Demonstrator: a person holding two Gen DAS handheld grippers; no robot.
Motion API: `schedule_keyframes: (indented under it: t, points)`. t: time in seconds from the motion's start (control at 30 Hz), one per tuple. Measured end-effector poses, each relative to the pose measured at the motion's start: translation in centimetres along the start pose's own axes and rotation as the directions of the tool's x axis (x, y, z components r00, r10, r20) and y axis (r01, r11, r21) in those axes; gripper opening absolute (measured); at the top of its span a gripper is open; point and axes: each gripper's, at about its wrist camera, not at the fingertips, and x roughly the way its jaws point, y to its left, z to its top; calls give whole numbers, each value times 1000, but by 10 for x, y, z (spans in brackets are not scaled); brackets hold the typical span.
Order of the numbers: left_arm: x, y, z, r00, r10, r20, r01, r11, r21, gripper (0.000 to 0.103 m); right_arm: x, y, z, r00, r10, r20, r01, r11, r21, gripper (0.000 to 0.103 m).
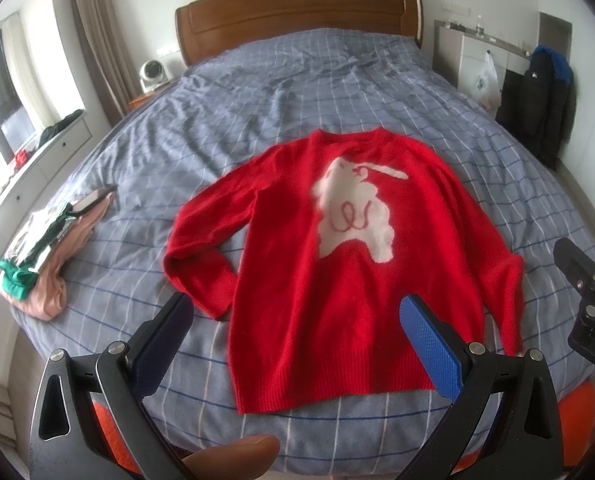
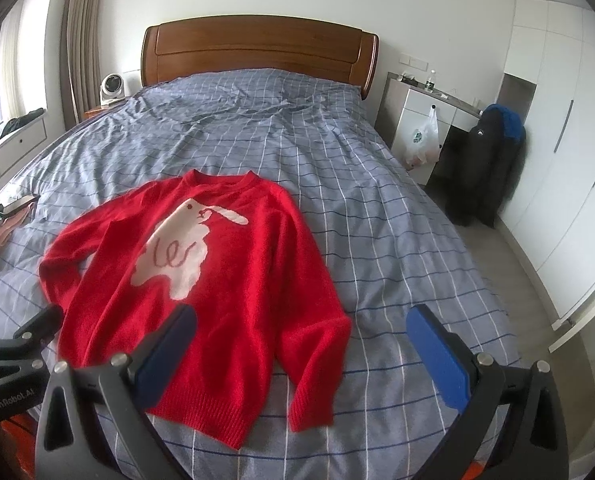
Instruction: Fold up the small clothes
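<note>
A red sweater [image 1: 297, 272] with a white rabbit figure lies flat, front up, on the bed, both sleeves bent down along its sides. It also shows in the right wrist view [image 2: 225, 288]. My left gripper [image 1: 297, 312] is open and empty, held above the sweater's hem. My right gripper [image 2: 301, 320] is open and empty, above the sweater's right sleeve and the hem; its body shows at the right edge of the left wrist view [image 1: 589, 300]. The left gripper's body shows in the right wrist view [image 2: 13, 348].
The bed [image 1: 297, 92] has a blue-grey checked cover and a wooden headboard [image 1: 297, 16]. A pile of folded clothes [image 1: 45, 256] with a phone on top lies at the bed's left edge. A white cabinet and a dark jacket [image 2: 489, 168] stand to the right.
</note>
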Motion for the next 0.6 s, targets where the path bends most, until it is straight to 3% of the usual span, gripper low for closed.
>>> schedule_keyframes:
  t: [0.6]
  points:
    - [3, 1, -6, 1000, -4, -12, 4, 1000, -1, 103, 4, 0, -5, 1000, -4, -5, 4, 1000, -4, 103]
